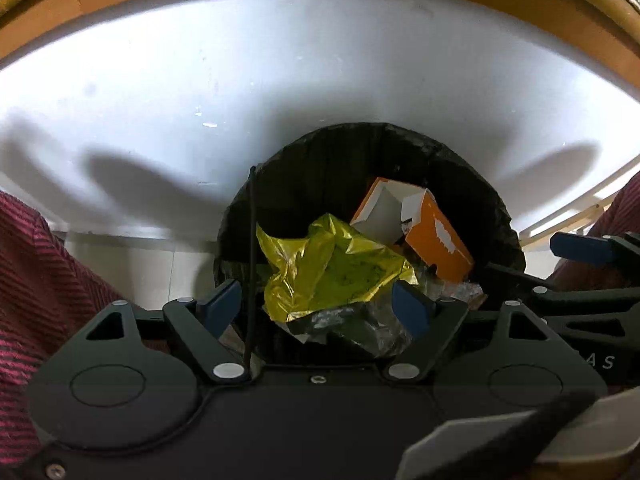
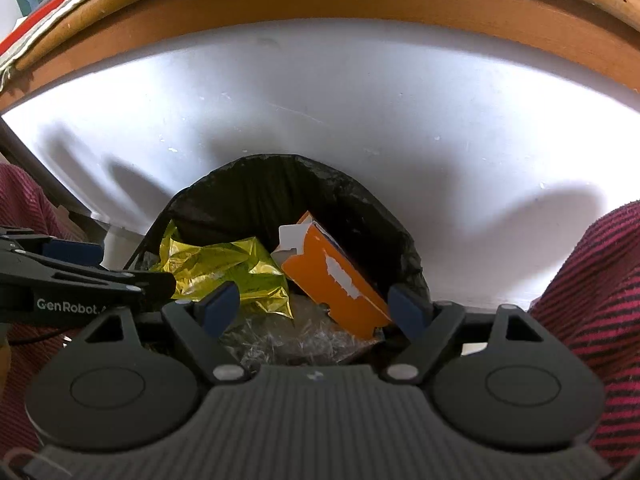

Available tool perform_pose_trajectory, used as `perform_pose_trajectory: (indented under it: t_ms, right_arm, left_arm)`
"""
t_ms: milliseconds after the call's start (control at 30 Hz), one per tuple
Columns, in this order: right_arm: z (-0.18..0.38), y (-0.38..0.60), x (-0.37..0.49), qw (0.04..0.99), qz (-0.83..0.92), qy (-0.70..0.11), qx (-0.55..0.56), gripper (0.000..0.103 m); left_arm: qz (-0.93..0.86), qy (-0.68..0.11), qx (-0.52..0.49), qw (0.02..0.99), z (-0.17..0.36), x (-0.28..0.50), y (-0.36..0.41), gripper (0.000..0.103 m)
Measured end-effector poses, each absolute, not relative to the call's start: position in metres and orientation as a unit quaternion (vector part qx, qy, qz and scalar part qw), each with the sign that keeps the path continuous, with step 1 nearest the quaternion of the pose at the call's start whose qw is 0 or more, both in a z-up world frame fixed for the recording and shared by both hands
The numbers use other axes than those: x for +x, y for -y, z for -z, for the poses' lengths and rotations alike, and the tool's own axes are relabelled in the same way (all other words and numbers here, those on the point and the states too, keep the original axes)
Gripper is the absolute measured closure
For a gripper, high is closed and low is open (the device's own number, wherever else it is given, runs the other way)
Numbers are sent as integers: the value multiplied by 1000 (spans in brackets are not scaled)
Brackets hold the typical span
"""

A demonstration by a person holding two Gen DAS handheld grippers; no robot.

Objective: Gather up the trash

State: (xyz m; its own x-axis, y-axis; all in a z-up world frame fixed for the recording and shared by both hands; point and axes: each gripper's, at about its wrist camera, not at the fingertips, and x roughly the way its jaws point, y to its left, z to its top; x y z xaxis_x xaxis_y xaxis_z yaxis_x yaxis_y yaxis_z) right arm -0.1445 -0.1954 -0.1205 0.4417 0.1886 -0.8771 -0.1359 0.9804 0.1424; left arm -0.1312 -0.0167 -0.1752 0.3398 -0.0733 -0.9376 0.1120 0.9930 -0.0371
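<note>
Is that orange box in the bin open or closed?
Open: the orange box lies tipped in the bin, its end flap apart, white inside showing.

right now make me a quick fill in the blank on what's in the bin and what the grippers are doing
1. The bin is lined with a ____ bag.
2. The crumpled foil wrapper in the bin is ____ in colour.
3. The open cardboard box beside the wrapper is ____ on the outside.
4. The left gripper and the right gripper each hold ____.

Missing words: black; yellow; orange; nothing
</note>
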Motion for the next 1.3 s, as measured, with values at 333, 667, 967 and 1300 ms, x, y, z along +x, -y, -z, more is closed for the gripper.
perform_pose_trajectory:
  t_ms: [333,667,967,1300]
  right_arm:
    - [121,196,-145,848,-96,-520,26,14]
    - [122,196,-145,848,-95,-520,27,14]
    - [122,195,-145,848,-95,-521,26,14]
    - [123,195,-145,848,-95,-521,26,14]
  left_arm:
    - [57,-576,15,815,178,-131,15,21]
    - [56,-578,12,814,178,-131,14,20]
    - [56,-580,9,812,179,-131,14,20]
    - [56,-585,5,809,181,-132,13,20]
